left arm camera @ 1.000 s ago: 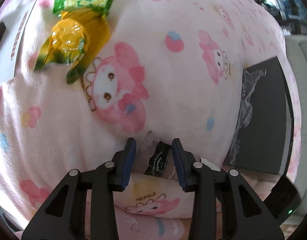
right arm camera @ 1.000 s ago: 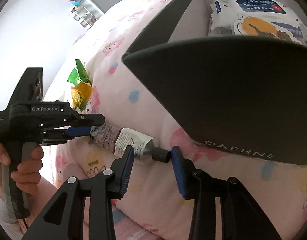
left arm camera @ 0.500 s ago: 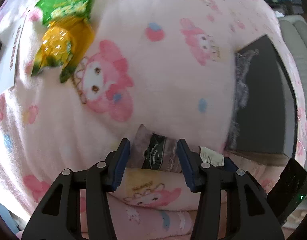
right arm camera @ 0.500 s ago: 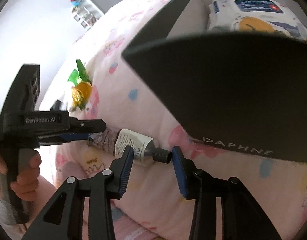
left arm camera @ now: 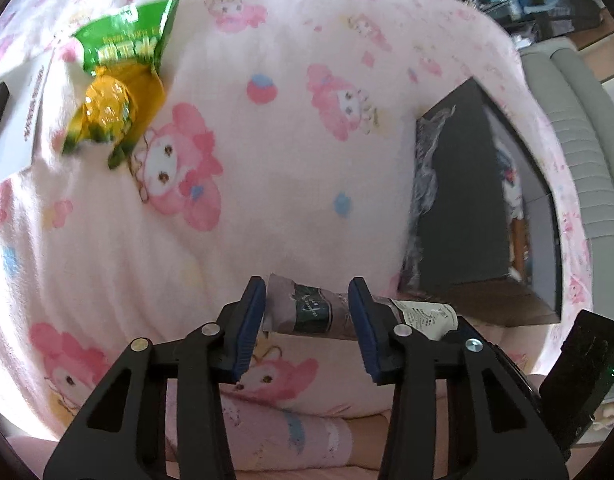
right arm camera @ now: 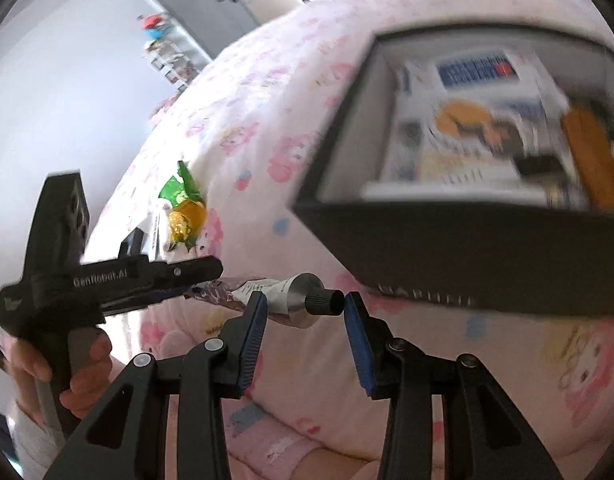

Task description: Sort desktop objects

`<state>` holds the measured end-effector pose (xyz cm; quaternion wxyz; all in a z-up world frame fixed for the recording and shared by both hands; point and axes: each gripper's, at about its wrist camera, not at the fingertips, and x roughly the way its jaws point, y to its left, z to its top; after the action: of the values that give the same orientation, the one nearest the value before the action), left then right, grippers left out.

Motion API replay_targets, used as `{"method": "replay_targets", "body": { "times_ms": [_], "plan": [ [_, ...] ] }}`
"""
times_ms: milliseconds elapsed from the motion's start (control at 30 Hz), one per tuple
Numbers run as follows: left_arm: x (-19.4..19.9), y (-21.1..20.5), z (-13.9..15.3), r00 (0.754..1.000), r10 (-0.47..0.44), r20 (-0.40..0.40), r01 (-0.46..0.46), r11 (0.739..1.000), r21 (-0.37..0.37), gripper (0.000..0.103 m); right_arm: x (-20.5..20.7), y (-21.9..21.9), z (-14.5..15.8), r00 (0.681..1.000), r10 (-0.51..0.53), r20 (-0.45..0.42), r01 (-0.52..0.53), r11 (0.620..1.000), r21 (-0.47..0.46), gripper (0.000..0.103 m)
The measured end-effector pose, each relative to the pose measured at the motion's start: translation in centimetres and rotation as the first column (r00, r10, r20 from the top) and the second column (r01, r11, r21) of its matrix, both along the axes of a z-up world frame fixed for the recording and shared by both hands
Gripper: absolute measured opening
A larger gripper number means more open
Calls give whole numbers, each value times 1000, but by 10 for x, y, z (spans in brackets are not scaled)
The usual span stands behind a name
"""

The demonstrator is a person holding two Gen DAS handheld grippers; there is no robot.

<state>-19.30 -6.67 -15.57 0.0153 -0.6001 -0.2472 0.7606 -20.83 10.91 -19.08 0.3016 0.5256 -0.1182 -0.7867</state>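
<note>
Step in hand: moving tube (left arm camera: 339,314) toward black box (right arm camera: 459,264).
Tube off pink blanket (left arm camera: 267,184), crimped end between left gripper (left arm camera: 307,312) fingers, jaws closing on it; grip looked likely, not certain.
Right gripper (right arm camera: 305,312) half open around cap end, no contact seen.
Next, by my reading: lift over box's near wall, just beside; open blanket left.
</note>
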Motion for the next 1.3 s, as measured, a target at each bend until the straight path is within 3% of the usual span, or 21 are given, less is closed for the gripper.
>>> {"method": "replay_targets", "body": {
  "times_ms": [200,267,333,567,700,833,967,1200,1300],
  "plan": [
    [18,9,-31,988,-12,156,22,998,-61,47,7,-32,-22,995,-2,102,-2,999,43,37],
    [17,11,-33,987,-16,158,27,997,-71,50,11,-19,-22,993,-7,115,-2,997,75,37],
    [17,12,-33,987,-10,158,22,997,-78,56,22,37,-1,991,-7,131,-4,996,85,37],
    [10,20,-35,989,-12,144,23,997,-72,63,21,53,-12,980,-13,200,3,998,55,41],
    [5,21,-30,994,-18,108,25,997,-67,57,22,52,-6,988,-5,156,0,1000,30,43],
    [4,17,-18,998,7,55,-4,998,-56,43,25,62,6,991,-30,129,30,1000,1,42],
    [10,15,-12,999,51,18,-49,996,-77,43,32,59,12,992,-4,123,3,1000,10,42],
    [22,22,-24,996,70,59,-70,998,-3,39,31,70,19,995,-36,98,34,999,17,41],
    [23,24,-43,986,93,138,-99,994,40,52,28,73,10,988,-60,141,55,998,36,41]
  ]
}}
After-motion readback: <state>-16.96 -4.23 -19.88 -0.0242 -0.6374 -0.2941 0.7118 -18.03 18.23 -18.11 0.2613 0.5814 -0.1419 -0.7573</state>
